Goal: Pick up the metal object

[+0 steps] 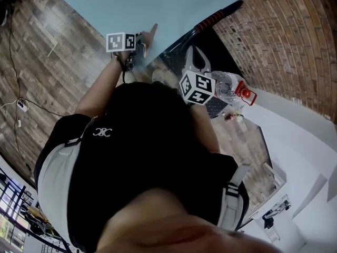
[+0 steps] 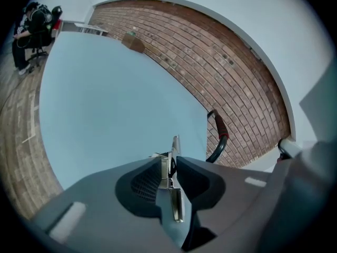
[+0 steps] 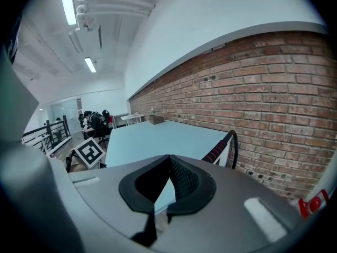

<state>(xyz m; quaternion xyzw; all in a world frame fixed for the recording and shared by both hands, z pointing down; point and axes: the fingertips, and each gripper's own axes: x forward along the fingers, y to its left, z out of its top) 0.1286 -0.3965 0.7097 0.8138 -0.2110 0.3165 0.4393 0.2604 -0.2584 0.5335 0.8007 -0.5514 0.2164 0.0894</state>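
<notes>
A thin flat metal object stands on edge between the jaws of my left gripper, and its tip pokes out past them. The pads are shut on it and it hangs in the air well above the light blue table. In the head view the left gripper is over the table's near edge, with its marker cube beside it. My right gripper is shut with its tips touching and nothing between them. It hovers to the right, just off the table's edge.
A black bar with a red grip runs along the table's right edge, beside a brick wall. A clear plastic bottle with a red cap lies below the right gripper. A cardboard box sits at the table's far end. A seated person is far off.
</notes>
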